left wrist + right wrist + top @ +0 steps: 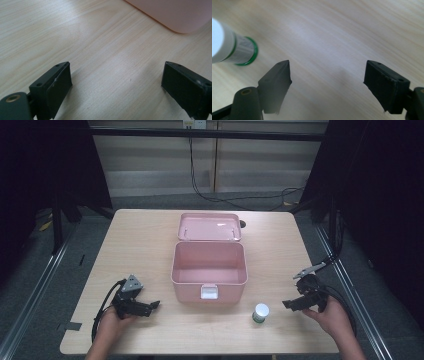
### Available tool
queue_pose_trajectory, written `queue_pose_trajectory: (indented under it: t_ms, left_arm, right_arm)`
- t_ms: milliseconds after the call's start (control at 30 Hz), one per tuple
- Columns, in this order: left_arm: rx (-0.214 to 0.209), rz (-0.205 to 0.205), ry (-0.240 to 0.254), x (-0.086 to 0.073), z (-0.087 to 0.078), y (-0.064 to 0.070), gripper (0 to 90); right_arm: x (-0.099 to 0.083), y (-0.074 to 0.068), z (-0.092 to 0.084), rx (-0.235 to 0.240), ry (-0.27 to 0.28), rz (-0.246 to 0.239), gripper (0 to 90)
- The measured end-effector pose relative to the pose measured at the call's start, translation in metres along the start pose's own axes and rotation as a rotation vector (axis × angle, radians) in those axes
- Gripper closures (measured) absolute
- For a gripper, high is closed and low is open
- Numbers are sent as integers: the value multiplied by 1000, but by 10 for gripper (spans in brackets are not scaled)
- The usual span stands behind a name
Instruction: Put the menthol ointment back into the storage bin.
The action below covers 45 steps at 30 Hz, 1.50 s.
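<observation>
A pink box [209, 270] stands open in the middle of the table, its lid [209, 226] laid back behind it, and its inside looks empty. A small bottle with a white cap and green band [260, 313] stands upright in front of the box's right corner. My left gripper [156, 305] rests low on the table left of the box, jaws open and empty; a corner of the box [175, 13] shows beyond them. To the bottle's right, my right gripper [286, 304] is open and empty, with the bottle [234, 47] off to the left of its jaws.
The light wooden table [140, 240] has bare surface on both sides of the box. A cable [100, 312] trails from the left gripper toward the front edge. Dark curtains and metal rails flank the table.
</observation>
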<state>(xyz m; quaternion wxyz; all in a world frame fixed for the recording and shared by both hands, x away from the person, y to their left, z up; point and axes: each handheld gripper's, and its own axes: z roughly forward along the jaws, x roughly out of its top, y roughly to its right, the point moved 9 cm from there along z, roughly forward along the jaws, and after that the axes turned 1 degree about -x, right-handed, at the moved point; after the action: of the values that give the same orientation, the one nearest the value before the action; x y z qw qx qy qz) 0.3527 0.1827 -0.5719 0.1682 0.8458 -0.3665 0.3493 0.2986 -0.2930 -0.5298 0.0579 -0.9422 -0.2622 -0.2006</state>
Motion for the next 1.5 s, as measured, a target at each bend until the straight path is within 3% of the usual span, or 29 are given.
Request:
queue_pose_trajectory:
  t_ms: [167, 233, 267, 533, 867, 1200, 1500]
  left_arm:
    - [1, -3, 0, 0, 0, 0, 89]
    - [1, -4, 1, 0, 0, 0, 89]
    - [-2, -8, 2, 0, 0, 0, 89]
    - [-2, -9, 2, 0, 0, 1, 89]
    - [-3, -9, 3, 0, 0, 1, 89]
    - [0, 0, 3, -1, -1, 0, 89]
    - [2, 0, 2, -1, -1, 0, 89]
  right_arm:
    - [0, -15, -5, 22, -89, -78, 205]
    - [1, -18, -5, 26, -100, -98, 205]
    - [4, -24, -8, 22, -113, -139, 205]
    - [12, -41, -17, 21, -176, -238, 206]
    - [12, -57, -24, 36, -229, -297, 210]
    - [15, -71, -25, 58, -239, -369, 211]
    - [21, -85, -21, 98, -241, -394, 219]
